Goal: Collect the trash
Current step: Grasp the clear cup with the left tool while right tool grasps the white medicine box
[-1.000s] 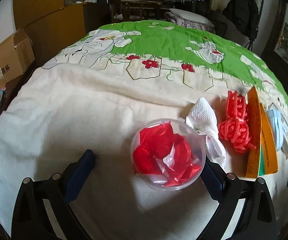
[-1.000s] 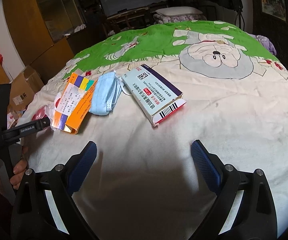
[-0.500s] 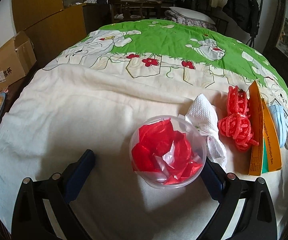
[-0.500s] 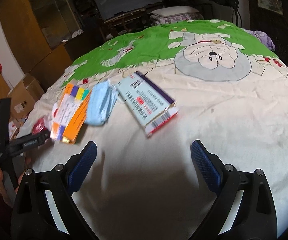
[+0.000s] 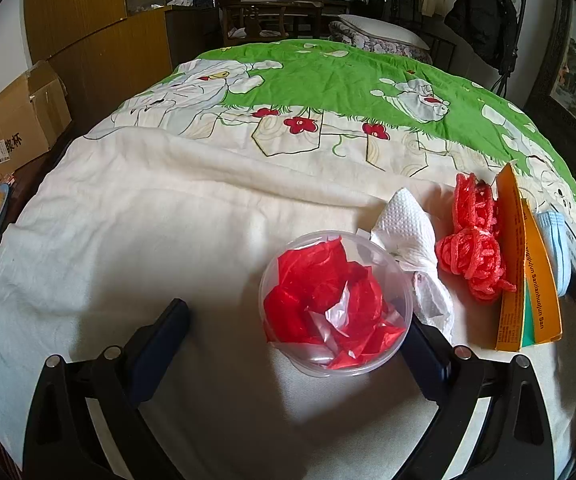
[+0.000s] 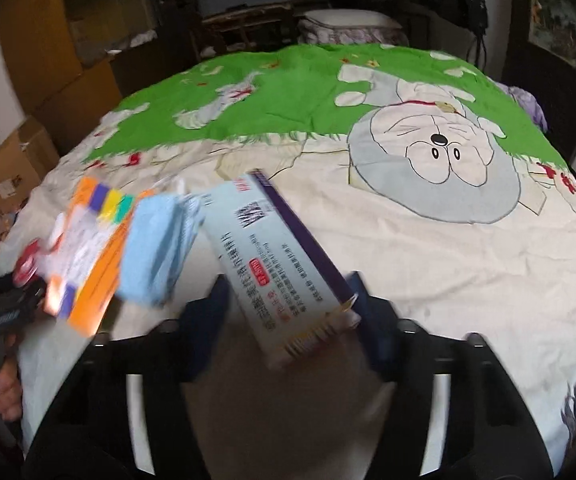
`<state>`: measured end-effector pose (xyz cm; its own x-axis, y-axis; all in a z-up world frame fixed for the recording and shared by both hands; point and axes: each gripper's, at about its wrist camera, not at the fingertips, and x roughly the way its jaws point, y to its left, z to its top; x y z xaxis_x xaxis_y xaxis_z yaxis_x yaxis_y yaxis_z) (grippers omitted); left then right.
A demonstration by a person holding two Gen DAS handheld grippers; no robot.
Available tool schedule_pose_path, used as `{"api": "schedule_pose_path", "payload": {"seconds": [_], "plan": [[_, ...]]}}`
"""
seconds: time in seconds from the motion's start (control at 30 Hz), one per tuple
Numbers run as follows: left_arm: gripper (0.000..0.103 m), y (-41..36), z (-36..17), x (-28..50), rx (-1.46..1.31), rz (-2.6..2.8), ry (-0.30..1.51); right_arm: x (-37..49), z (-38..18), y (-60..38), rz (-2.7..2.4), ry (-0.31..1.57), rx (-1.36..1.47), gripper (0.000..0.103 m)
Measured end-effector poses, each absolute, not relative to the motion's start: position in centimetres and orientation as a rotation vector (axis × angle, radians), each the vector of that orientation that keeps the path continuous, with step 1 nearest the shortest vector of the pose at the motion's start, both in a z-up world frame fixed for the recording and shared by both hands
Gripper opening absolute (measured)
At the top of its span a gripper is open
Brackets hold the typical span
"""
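Note:
A clear plastic tub (image 5: pixel 336 304) of crumpled red plastic stands on the quilt between the fingers of my left gripper (image 5: pixel 292 344), which is open; its right finger is near the tub's rim and its left finger stands well clear. To the right lie a white paper towel (image 5: pixel 404 232), red mesh netting (image 5: pixel 472 256), an orange box (image 5: pixel 524 280) and a blue face mask (image 5: pixel 556 248). My right gripper (image 6: pixel 290 308) is closing on a pale medicine box (image 6: pixel 276 256) with a purple edge; both fingers meet its sides. The view is blurred.
The cartoon quilt (image 5: pixel 168 220) covers a bed. A cardboard box (image 5: pixel 16 120) sits on the floor at the left, by wooden cabinets. In the right wrist view the orange box (image 6: pixel 88 264) and mask (image 6: pixel 156 252) lie left of the medicine box, and a hand (image 6: pixel 8 392) shows at the left edge.
My right gripper has moved up to the medicine box and its fingers have narrowed from wide open onto the box's sides. The left gripper and tub have stayed put.

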<state>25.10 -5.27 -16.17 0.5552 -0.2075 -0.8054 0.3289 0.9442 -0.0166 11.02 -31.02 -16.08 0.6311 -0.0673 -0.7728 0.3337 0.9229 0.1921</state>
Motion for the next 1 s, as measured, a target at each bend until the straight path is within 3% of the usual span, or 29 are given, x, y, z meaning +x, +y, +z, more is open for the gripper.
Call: {"api": "schedule_pose_path", "payload": {"seconds": [0.13, 0.27, 0.3, 0.47, 0.53, 0.57, 0.6, 0.8, 1.0], "plan": [[0.097, -5.3, -16.1, 25.0, 0.14, -0.319, 0.93, 7.9, -16.1, -29.6, -0.221, 0.876, 0.324, 0.054], [0.097, -5.2, -16.2, 25.1, 0.14, -0.319, 0.93, 8.0, -15.3, -29.2, -0.215, 0.836, 0.296, 0.081], [0.097, -5.3, -16.1, 25.1, 0.14, -0.319, 0.93, 8.5, -15.0, -29.3, -0.224, 0.824, 0.293, 0.082], [0.097, -5.2, -16.1, 25.1, 0.132, -0.323, 0.929, 11.8, -15.7, -29.7, -0.225, 0.855, 0.285, 0.082], [0.097, -5.1, -16.1, 25.1, 0.118, -0.33, 0.927, 12.2, -16.4, -29.9, -0.225, 0.876, 0.295, 0.07], [0.097, -5.0, -16.0, 25.0, 0.108, -0.334, 0.926, 12.0, -16.4, -30.0, -0.24, 0.868, 0.295, 0.055], [0.097, -4.8, -15.9, 25.0, 0.092, -0.341, 0.922, 11.6, -16.2, -30.0, -0.237, 0.847, 0.304, 0.051], [0.086, -3.9, -15.5, 24.9, 0.028, -0.344, 0.888, 11.4, -16.5, -29.5, -0.239, 0.856, 0.289, 0.053], [0.084, -4.5, -15.6, 24.9, 0.061, -0.333, 0.879, 11.6, -16.6, -29.4, -0.227, 0.864, 0.287, 0.058]]}}
